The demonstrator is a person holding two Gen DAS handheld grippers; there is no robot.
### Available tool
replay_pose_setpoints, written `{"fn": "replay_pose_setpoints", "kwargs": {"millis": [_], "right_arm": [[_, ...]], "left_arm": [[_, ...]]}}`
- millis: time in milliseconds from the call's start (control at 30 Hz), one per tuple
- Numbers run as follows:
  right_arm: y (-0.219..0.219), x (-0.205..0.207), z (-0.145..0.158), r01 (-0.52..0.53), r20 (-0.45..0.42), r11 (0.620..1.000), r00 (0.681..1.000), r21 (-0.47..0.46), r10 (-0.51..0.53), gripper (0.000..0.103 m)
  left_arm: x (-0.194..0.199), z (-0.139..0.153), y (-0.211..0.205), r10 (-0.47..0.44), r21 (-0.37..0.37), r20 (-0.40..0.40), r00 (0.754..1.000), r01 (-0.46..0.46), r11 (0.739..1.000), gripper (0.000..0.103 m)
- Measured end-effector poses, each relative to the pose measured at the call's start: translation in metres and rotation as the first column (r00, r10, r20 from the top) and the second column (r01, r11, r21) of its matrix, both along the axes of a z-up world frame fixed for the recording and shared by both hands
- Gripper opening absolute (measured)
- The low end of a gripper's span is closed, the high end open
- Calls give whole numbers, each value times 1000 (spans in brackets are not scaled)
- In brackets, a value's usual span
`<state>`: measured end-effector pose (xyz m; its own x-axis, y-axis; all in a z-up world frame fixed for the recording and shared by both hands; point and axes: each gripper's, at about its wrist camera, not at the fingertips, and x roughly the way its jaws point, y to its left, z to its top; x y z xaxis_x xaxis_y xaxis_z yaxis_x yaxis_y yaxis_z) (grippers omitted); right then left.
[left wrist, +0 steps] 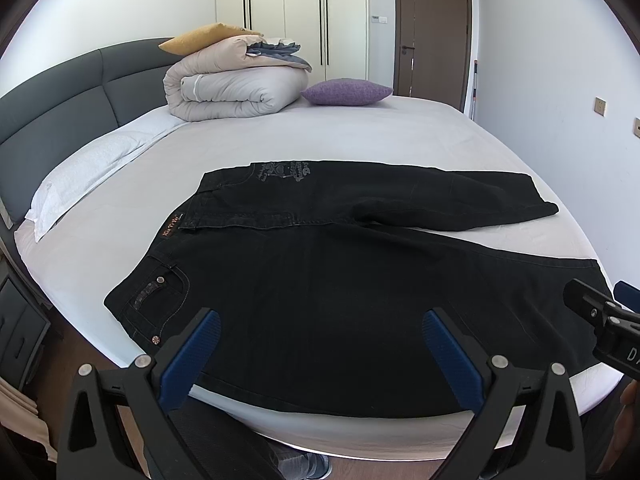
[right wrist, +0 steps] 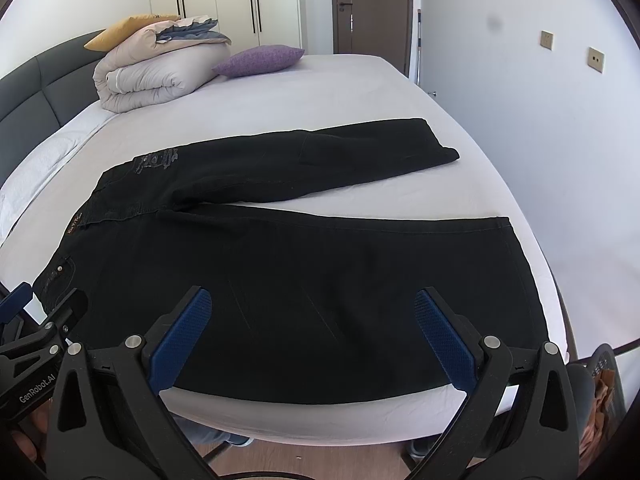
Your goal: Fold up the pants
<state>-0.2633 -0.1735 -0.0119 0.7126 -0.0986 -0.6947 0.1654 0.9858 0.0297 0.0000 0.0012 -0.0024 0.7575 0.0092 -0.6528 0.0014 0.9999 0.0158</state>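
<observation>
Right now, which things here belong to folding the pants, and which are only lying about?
For the job:
black pants, spread on the bed
left gripper, open
right gripper, open

Lying about:
folded duvet
purple cushion
yellow pillow
white pillow

Black pants (left wrist: 340, 280) flat on bed (left wrist: 360, 140), legs splayed.
Left claw (left wrist: 320, 340) wide apart above near leg, touching nothing; right claw (left wrist: 600, 312) at hem edge.
</observation>
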Motion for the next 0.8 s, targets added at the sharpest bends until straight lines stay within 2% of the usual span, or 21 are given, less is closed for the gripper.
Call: {"fn": "replay_pose_setpoints", "kwargs": {"millis": [800], "right_arm": [[0,1,-5,-2,-8,1000,1000,1,2,103]], "left_arm": [[0,0,0,0,0,-2,1000,0,1000,103]]}}
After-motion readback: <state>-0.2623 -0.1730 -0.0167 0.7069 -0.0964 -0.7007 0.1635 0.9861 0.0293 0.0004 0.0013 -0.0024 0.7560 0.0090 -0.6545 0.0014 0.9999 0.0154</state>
